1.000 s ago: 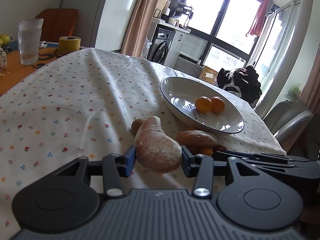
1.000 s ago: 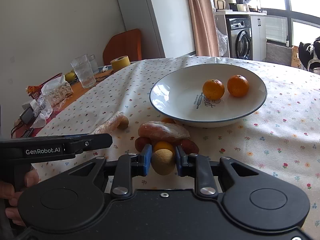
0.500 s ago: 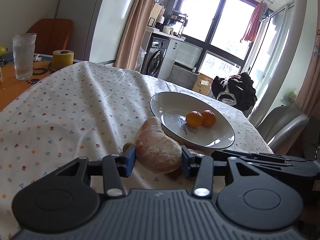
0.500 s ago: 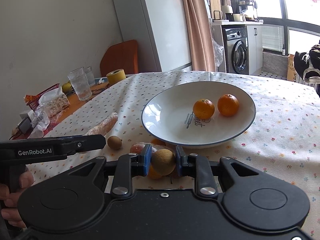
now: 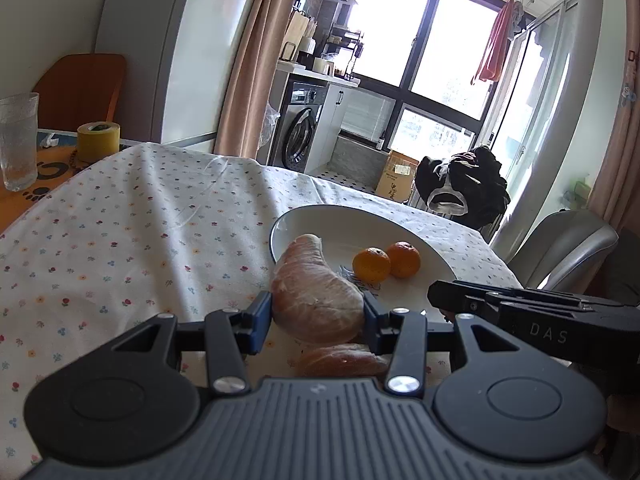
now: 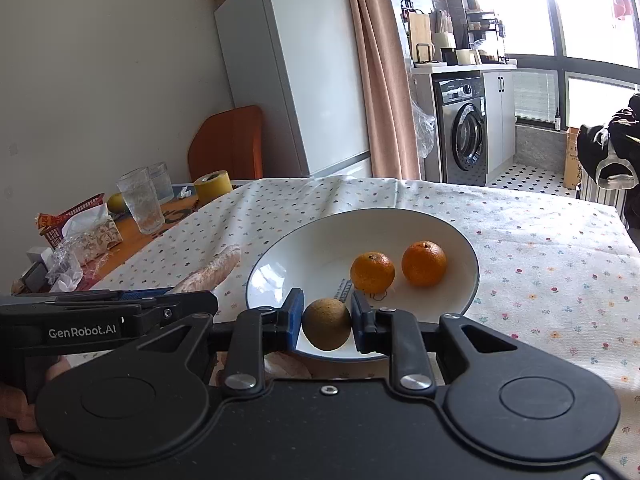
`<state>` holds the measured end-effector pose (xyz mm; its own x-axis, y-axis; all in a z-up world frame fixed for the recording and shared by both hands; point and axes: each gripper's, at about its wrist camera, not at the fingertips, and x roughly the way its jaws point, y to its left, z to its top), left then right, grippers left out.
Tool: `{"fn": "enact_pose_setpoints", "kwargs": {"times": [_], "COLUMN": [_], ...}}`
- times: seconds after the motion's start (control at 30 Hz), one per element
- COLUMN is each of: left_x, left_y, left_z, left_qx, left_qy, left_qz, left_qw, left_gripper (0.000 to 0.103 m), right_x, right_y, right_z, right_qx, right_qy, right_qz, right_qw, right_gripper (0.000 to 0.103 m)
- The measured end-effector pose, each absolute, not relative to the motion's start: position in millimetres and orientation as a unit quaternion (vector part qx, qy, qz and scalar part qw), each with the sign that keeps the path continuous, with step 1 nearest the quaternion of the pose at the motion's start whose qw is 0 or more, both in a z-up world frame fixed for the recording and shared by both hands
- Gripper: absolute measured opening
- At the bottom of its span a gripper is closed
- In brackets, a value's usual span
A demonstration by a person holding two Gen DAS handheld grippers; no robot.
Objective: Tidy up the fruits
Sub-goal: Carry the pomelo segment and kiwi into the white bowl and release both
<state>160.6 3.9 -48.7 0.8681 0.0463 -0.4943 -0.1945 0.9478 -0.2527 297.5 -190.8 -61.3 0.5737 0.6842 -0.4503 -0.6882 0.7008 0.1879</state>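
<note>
Both wrist views face the plate (image 5: 400,236), seemingly close.

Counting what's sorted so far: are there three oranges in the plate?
No, only two oranges lie in the plate; the round brown fruit is in the right tool.

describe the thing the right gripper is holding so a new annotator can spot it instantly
Start at the white plate on the floral tablecloth. At its near rim the right gripper is shut on a small round fruit, held between the blue-padded fingers. It is dull brownish-green with a matte, rough skin, unlike the two glossy oranges in the plate and the long pale pink wedge in the left gripper.
</note>
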Motion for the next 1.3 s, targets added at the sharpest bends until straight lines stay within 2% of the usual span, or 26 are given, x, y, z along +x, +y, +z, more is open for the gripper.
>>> {"fn": "enact_pose_setpoints", "kwargs": {"times": [0.53, 0.77, 1.1, 1.3], "left_x": [198, 214, 231, 233], "left_y": [-6, -9, -15, -16], "left_z": [-49, -50, -49, -51], "left_qx": [-0.127, -0.126, -0.115, -0.099], "left_qy": [0.257, 0.259, 0.265, 0.274], "left_qz": [0.065, 0.062, 0.055, 0.068], "left_qw": [0.956, 0.956, 0.956, 0.954], "left_gripper": [0.045, 0.045, 0.046, 0.061], "right_x": [326, 326, 328, 328], "right_y": [-205, -209, -214, -213], "right_z": [-78, -78, -79, -78], "right_qx": [0.047, 0.053, 0.062, 0.059], "right_qy": [0.257, 0.246, 0.253, 0.255], "right_qz": [0.373, 0.373, 0.36, 0.358], "right_qw": [0.89, 0.893, 0.896, 0.896], "right_gripper": [0.024, 0.038, 0.045, 0.049]}}
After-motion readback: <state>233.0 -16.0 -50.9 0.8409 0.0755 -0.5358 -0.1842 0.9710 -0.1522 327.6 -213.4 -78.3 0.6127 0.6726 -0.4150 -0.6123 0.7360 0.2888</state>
